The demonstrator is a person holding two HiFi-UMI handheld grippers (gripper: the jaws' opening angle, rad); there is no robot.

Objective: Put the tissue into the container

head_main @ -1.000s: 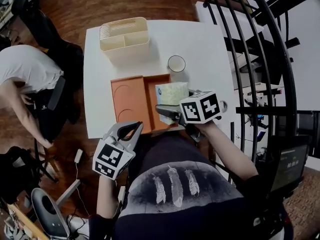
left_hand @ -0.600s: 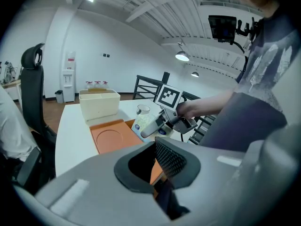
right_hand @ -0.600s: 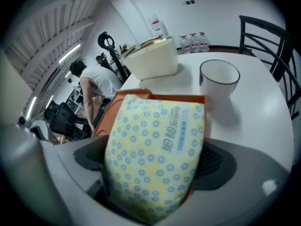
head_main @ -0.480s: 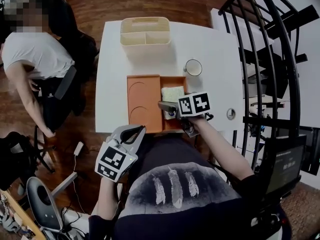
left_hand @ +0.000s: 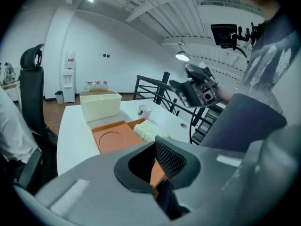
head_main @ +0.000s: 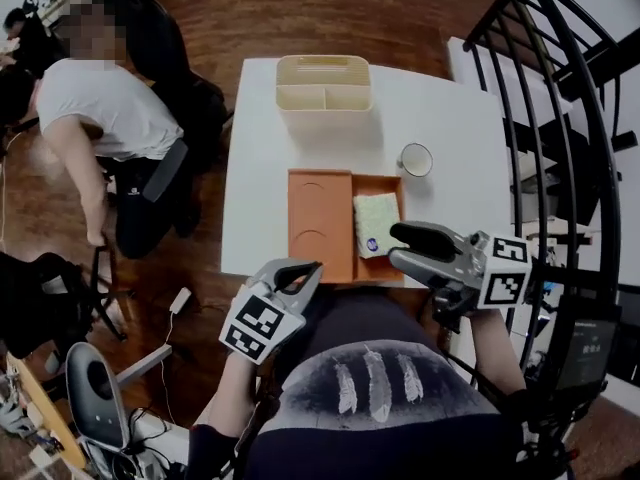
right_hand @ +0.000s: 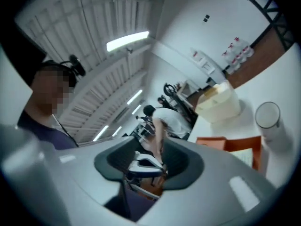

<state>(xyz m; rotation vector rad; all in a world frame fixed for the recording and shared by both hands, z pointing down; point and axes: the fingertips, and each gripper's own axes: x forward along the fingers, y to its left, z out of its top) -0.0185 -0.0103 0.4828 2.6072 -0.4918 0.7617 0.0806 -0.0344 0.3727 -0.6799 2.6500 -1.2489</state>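
Observation:
A pale green tissue pack (head_main: 376,224) lies flat in the right compartment of the orange tray (head_main: 320,218) on the white table. My right gripper (head_main: 395,245) hangs just off the table's near edge, right of the tray and apart from the pack. Its jaws are closing with nothing between them. The right gripper view shows the gap (right_hand: 148,159) holding only background, with the pack (right_hand: 244,157) far off at the right. My left gripper (head_main: 315,266) hovers below the table's near edge, tips together and holding nothing. The left gripper view shows the pack (left_hand: 149,130) in the tray (left_hand: 113,138).
A cream divided container (head_main: 323,83) stands at the table's far edge. A white cup (head_main: 415,158) sits right of the tray. A person (head_main: 100,118) bends over a chair at the left. A black stair railing (head_main: 560,118) runs along the right.
My right gripper has let go of the tissue pack and drawn back to the right and toward me. The pack now lies flat in the tray. The left gripper has hardly moved.

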